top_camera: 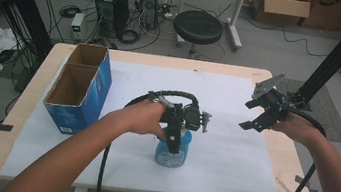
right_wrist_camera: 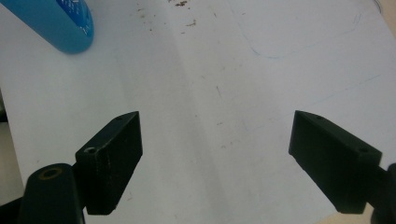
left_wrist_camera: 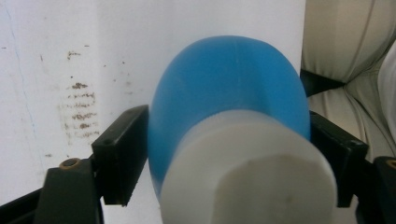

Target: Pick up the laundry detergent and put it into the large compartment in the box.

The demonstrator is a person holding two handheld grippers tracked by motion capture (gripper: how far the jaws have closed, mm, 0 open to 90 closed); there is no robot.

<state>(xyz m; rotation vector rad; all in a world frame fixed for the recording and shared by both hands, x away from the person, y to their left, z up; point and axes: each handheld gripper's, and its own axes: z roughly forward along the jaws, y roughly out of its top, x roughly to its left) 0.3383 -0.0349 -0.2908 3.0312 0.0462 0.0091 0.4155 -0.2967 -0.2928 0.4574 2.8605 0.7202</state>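
A blue bottle (top_camera: 171,155) with a white cap (left_wrist_camera: 252,177) stands upright near the front middle of the white sheet. My left gripper (top_camera: 172,144) comes down on it from above. In the left gripper view the bottle (left_wrist_camera: 229,93) sits between the two black jaws, and both pads press on its sides. My right gripper (top_camera: 251,115) hovers over the right part of the table, well apart from the bottle. Its jaws stand wide open (right_wrist_camera: 215,158) over bare sheet with nothing between them. The bottle's base (right_wrist_camera: 56,23) shows at the top left of the right gripper view.
An open blue cardboard box (top_camera: 78,88) with two compartments stands at the table's left. A white sheet (top_camera: 231,150) covers most of the wooden tabletop. A black slanted post (top_camera: 334,63) rises beside the right edge. A stool (top_camera: 198,26) stands beyond the far edge.
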